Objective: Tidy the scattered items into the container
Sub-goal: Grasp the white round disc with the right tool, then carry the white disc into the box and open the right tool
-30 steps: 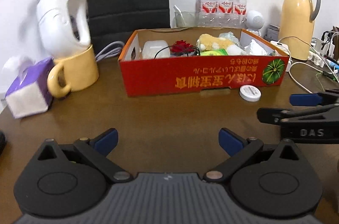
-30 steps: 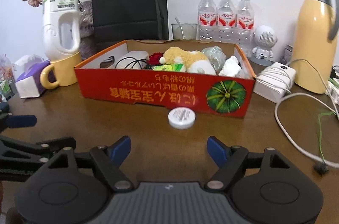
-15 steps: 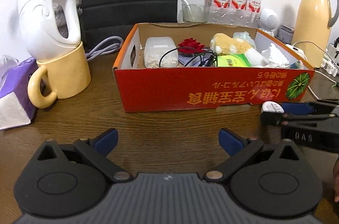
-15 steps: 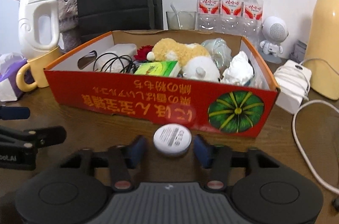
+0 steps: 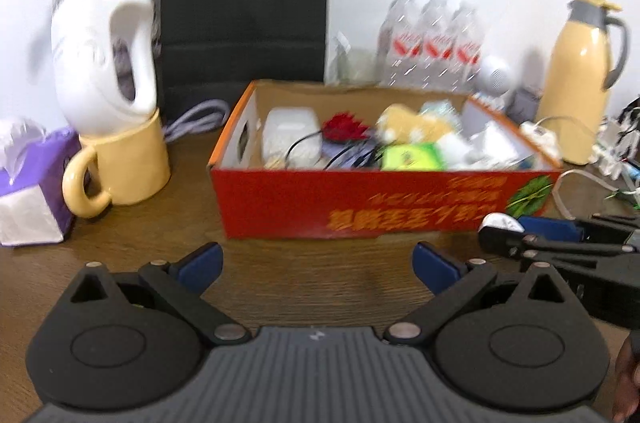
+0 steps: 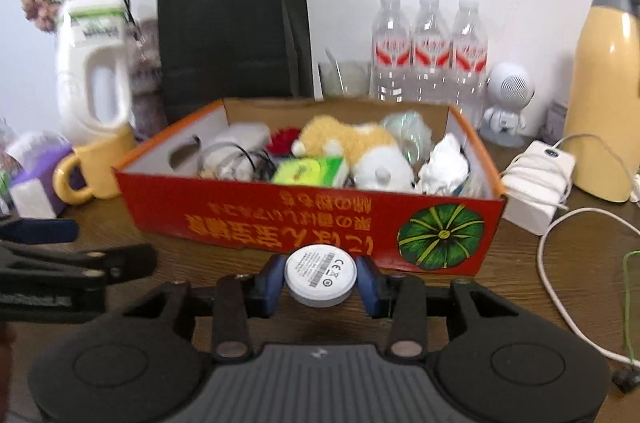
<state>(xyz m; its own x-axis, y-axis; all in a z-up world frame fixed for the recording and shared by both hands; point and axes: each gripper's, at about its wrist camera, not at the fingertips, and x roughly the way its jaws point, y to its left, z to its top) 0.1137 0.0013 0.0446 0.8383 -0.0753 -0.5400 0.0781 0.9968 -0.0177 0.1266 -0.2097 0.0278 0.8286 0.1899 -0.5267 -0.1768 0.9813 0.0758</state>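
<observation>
A red cardboard box [image 6: 312, 223] stands on the brown table and holds a plush toy [image 6: 352, 143], a green packet, a cable, a red flower and crumpled paper. My right gripper [image 6: 320, 281] is shut on a small round white disc [image 6: 320, 279] and holds it just in front of the box's front wall. The disc also shows in the left wrist view [image 5: 500, 223], between the right gripper's fingers. My left gripper [image 5: 316, 263] is open and empty, in front of the box [image 5: 360, 207].
A yellow mug [image 5: 120, 163] with a white jug in it and a purple tissue box [image 5: 28, 191] stand at the left. A black bag, water bottles [image 6: 428, 47], a yellow flask [image 6: 608, 83], a white charger [image 6: 536, 179] and cables lie behind and right.
My right gripper has closed on the white disc and lifted it off the table towards the box. My left gripper has drawn back a little and stays open.
</observation>
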